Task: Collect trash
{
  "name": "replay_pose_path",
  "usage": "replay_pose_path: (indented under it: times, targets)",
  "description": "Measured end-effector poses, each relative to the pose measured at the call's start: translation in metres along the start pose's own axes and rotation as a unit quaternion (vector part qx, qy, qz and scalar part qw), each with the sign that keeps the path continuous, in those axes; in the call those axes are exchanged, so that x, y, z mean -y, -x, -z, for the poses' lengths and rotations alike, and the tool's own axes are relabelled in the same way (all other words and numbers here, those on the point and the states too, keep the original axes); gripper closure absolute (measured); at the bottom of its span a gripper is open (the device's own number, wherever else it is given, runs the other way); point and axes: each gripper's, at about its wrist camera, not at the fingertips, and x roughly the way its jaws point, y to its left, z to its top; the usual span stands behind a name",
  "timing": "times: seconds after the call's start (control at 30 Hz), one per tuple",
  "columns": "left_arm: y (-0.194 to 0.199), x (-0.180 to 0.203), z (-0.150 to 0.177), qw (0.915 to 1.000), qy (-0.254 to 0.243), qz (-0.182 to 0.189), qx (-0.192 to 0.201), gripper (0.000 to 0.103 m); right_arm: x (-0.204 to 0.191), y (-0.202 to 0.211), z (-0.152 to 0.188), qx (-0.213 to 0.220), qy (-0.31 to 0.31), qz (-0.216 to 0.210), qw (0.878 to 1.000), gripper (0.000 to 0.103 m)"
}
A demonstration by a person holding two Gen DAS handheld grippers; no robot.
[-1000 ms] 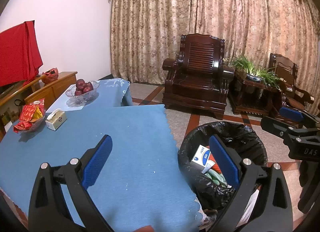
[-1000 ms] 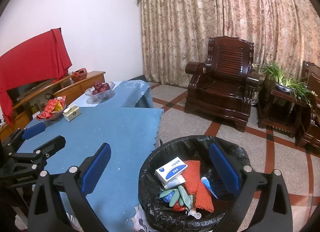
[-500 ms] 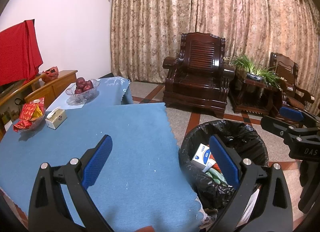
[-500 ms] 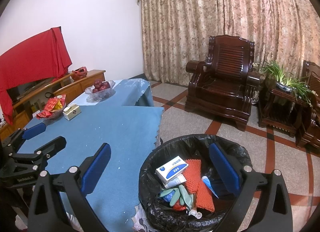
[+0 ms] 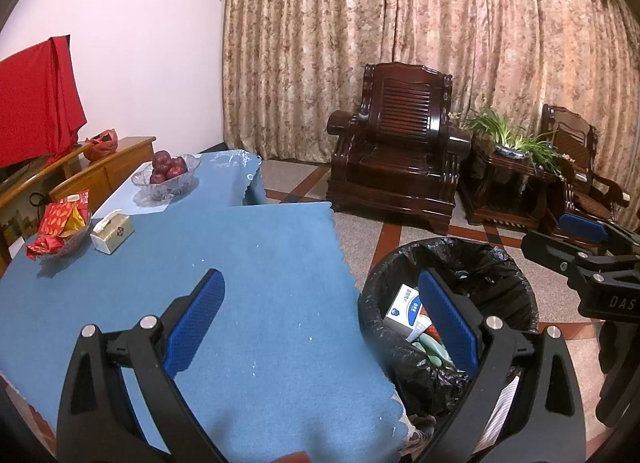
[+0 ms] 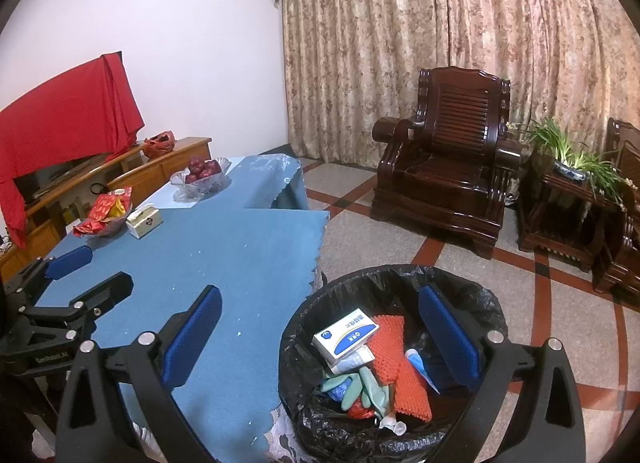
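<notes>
A bin lined with a black bag point(image 6: 484, 299) stands on the floor at the table's right edge; it also shows in the left wrist view point(image 5: 504, 263). Inside lie a white and blue box point(image 6: 346, 333), orange mesh point(image 6: 394, 359), a tube and green gloves point(image 6: 360, 383). My right gripper point(image 6: 320, 339) is open and empty, above the bin's rim. My left gripper point(image 5: 320, 323) is open and empty, over the blue tablecloth point(image 5: 256, 283) near its right edge. Each gripper shows at the edge of the other's view.
On the table's far left stand a bowl of red snack packets point(image 5: 60, 227), a tissue box point(image 5: 112, 231) and a glass bowl of apples point(image 5: 168, 175). A wooden sideboard point(image 5: 112, 159) lies behind. Dark wooden armchairs point(image 5: 400, 159) and a plant stand point(image 5: 508, 179) stand beyond on the tiled floor.
Both views have shifted only slightly; the grippers stay open and empty and the bin's contents are as before.
</notes>
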Motion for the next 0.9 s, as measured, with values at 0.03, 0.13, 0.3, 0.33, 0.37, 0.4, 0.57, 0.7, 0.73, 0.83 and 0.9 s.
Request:
replay_pose_path:
  times: [0.03, 0.13, 0.3, 0.33, 0.37, 0.4, 0.57, 0.7, 0.73, 0.83, 0.9]
  targets:
    - [0.0003, -0.0005, 0.0002, 1.0, -0.001, 0.0, 0.0, 0.008, -0.0003, 0.0004, 0.0007, 0.0, 0.0, 0.0, 1.0, 0.006]
    - [0.0004, -0.0008, -0.0002, 1.0, 0.0, 0.0, 0.0, 0.008, -0.0006, 0.0004, 0.0006, 0.0, 0.0, 0.0, 1.0, 0.006]
    - [0.0002, 0.0001, -0.0009, 1.0, 0.0, 0.0, 0.0, 0.008, -0.0002, 0.0, -0.0008, -0.001, 0.0, 0.0, 1.0, 0.006]
    - [0.0005, -0.0004, -0.0009, 1.0, 0.0, 0.0, 0.0, 0.008, -0.0006, 0.0004, -0.0001, -0.001, 0.0, 0.0, 1.0, 0.006]
    - [0.0, 0.0007, -0.0016, 1.0, 0.0, 0.0, 0.0, 0.008, -0.0008, 0.0006, 0.0002, -0.001, 0.0, 0.0, 1.0, 0.006]
    - [-0.0003, 0.0012, -0.002, 1.0, -0.001, 0.0, 0.0, 0.008, -0.0005, 0.0002, -0.0007, -0.001, 0.0, 0.0, 1.0, 0.006]
    - [-0.0001, 0.0014, -0.0026, 1.0, -0.001, -0.001, 0.0, 0.008, -0.0006, 0.0, -0.0014, -0.001, -0.001, 0.0, 1.0, 0.006]
    - [0.0003, 0.0003, -0.0027, 1.0, 0.0, 0.0, -0.001, 0.008, -0.0007, 0.0001, -0.0018, -0.002, 0.0, 0.0, 1.0, 0.006]
    - [0.0007, -0.0001, -0.0026, 1.0, -0.001, -0.001, -0.001, 0.008, -0.0009, 0.0004, -0.0014, -0.002, 0.0, 0.0, 1.0, 0.006]
    - [0.0006, -0.0005, -0.0031, 1.0, 0.0, 0.0, -0.001, 0.008, -0.0009, -0.0001, -0.001, -0.003, -0.001, 0.0, 1.0, 0.006]
    - [-0.0002, -0.0005, -0.003, 1.0, 0.0, 0.0, -0.002, 0.008, -0.0014, -0.0009, 0.0012, -0.004, -0.001, 0.0, 1.0, 0.006]
